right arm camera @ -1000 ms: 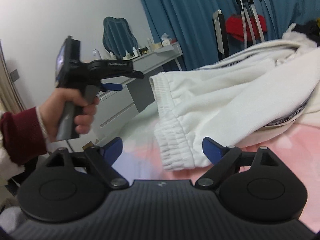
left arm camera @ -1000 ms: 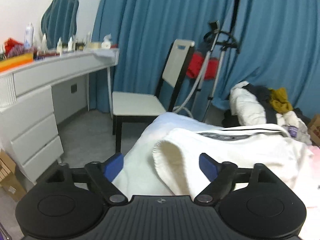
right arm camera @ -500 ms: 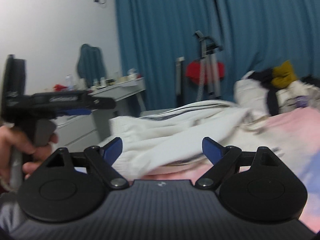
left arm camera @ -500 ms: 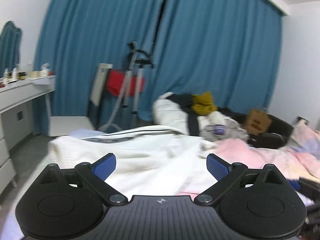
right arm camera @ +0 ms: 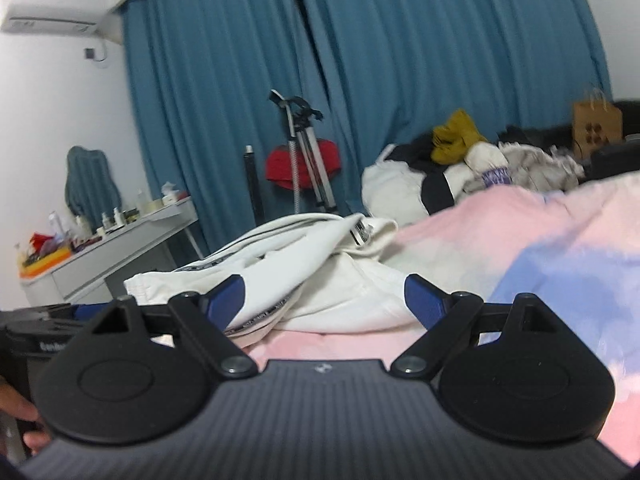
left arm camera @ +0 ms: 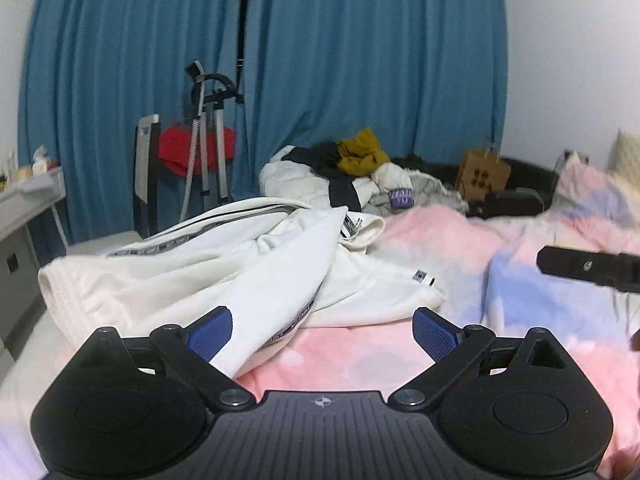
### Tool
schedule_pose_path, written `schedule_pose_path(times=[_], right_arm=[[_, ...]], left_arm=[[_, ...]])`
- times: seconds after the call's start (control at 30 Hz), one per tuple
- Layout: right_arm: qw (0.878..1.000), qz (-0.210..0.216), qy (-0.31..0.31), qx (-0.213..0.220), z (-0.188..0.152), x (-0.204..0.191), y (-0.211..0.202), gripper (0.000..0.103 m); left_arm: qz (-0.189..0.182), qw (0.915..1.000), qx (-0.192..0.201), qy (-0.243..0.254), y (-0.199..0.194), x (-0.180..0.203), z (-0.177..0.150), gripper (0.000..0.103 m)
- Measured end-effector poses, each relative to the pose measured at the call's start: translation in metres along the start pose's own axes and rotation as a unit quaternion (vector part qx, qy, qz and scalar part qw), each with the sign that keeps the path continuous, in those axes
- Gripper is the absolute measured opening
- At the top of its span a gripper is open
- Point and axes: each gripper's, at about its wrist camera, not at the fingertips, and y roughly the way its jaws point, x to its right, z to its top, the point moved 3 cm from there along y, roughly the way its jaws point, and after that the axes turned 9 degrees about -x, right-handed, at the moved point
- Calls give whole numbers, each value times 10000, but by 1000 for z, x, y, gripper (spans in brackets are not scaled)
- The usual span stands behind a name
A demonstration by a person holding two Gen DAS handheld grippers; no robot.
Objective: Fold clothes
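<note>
hovering wide-open left claw (left arm camera: pixel 322 330), right claw (right arm camera: pixel 324 300), empty

— Where could a gripper pass?

— Over the bare pink and blue blanket (left arm camera: pixel 460 248) on the bed, to the right of the white garment (left arm camera: pixel 224 276); nothing lies on that stretch near the cameras.

— What blocks the way?

— The rumpled garment fills the left of the bed, close ahead of the left gripper (left arm camera: pixel 322 330), whose fingers (left arm camera: pixel 210 330) stand wide. A clothes pile (left arm camera: pixel 352 176) crowds the far edge, with a paper bag (left arm camera: pixel 482 170) just beside it. The right gripper (right arm camera: pixel 324 300) sits just beside the left one.

— And off the bed?

— A table (right arm camera: pixel 116 248) and a stand (left arm camera: pixel 208 148) before the curtains.
</note>
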Motion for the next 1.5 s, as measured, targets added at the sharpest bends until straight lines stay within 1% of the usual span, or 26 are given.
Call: schedule_pose_path(times=[0.07,0.1,0.2,0.3,0.5,0.6,0.67,0.73,0.77,0.8,0.83,0.87,0.9,0.93,0.97,1.0,1.13,1.17,1.27,1.37,1.5], right_arm=[[10000,-49,6,-15,-2,1,1,88],[10000,-67,-3,-15,-3,2,0,88],[9998,-154,113,-28,-8,8,-6,88],[9987,-340,388,10,-12,20,-8,88],[9951,-838,517,-19,-19,46,9,88],[9937,-905,655,-50,-20,58,20,88],[9928,-919,760,-82,-21,67,28,88],[9918,-978,806,-148,-24,75,38,88],[9913,-1004,829,-182,-26,79,43,88],[9910,-1012,846,-224,-28,82,48,88],[9907,-1014,861,-272,-29,85,53,88],[9906,-1015,871,-294,-31,88,57,88],[9905,-1015,877,-305,-32,91,61,88],[9903,-1019,886,-318,-32,93,64,88],[9902,-1015,900,-337,-33,95,68,88],[9902,-999,915,-349,-33,96,70,88],[9911,-951,866,-329,-34,93,72,87],[9915,-947,833,-311,-34,92,71,85],[9925,-920,766,-256,-33,87,65,85],[9932,-883,732,-207,-31,81,56,84],[9942,-807,684,-197,-30,72,46,84]], left_arm=[[175,9996,-101,187,16,4,5,98],[202,9994,-148,228,27,4,11,98],[275,9985,-334,329,69,2,30,98],[397,9969,-495,458,111,6,50,96],[521,9932,-364,974,192,28,91,95],[768,9872,-422,1332,241,42,105,94],[935,9821,-462,1572,274,51,115,90],[1101,9760,-501,1809,307,60,125,85],[1186,9744,-584,1817,322,59,129,82],[1271,9728,-672,1818,337,59,132,69],[1314,9735,-744,1719,345,55,136,55],[1354,9742,-815,1614,352,52,139,47],[1394,9747,-885,1508,360,48,142,36],[1335,9779,-885,1345,360,44,145,26],[1311,9793,-846,1294,353,41,148,19],[1288,9805,-804,1250,346,38,151,15],[1093,9877,-510,996,292,27,159,13],[1045,9887,-426,983,275,25,158,13],[888,9910,-196,981,220,20,153,12],[664,9917,-22,1099,161,17,136,12],[307,9912,-56,1289,91,13,96,12]])
